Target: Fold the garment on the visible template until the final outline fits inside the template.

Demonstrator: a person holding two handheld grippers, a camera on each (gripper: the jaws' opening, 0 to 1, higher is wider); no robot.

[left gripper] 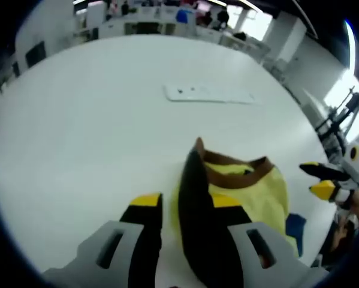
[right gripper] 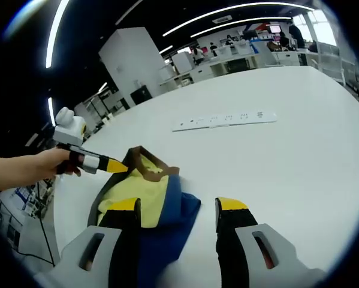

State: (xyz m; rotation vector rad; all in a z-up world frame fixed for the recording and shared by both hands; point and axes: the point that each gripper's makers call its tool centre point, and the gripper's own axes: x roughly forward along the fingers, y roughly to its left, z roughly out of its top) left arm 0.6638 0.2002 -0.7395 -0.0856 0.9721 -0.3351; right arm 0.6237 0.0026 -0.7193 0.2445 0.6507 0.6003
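Note:
A crumpled garment (left gripper: 260, 192), yellow with a brown collar and blue and black parts, lies on the white table (left gripper: 89, 138). A black fold of it stands up between the jaws of my left gripper (left gripper: 186, 201), resting against the right jaw. A strip of table shows between that fold and the left jaw, so the jaws are apart. The right gripper (left gripper: 319, 178) comes in from the right, open, just off the garment's edge. In the right gripper view the garment (right gripper: 144, 189) lies under my left jaw. My right gripper (right gripper: 178, 207) is open, and the left gripper (right gripper: 120, 165) touches the raised collar corner.
A long white power strip (left gripper: 209, 93) (right gripper: 224, 120) lies flat beyond the garment. A person's hand (right gripper: 35, 168) holds the left gripper. Desks and other people stand far behind the table. The table's edge runs close on the right of the left gripper view.

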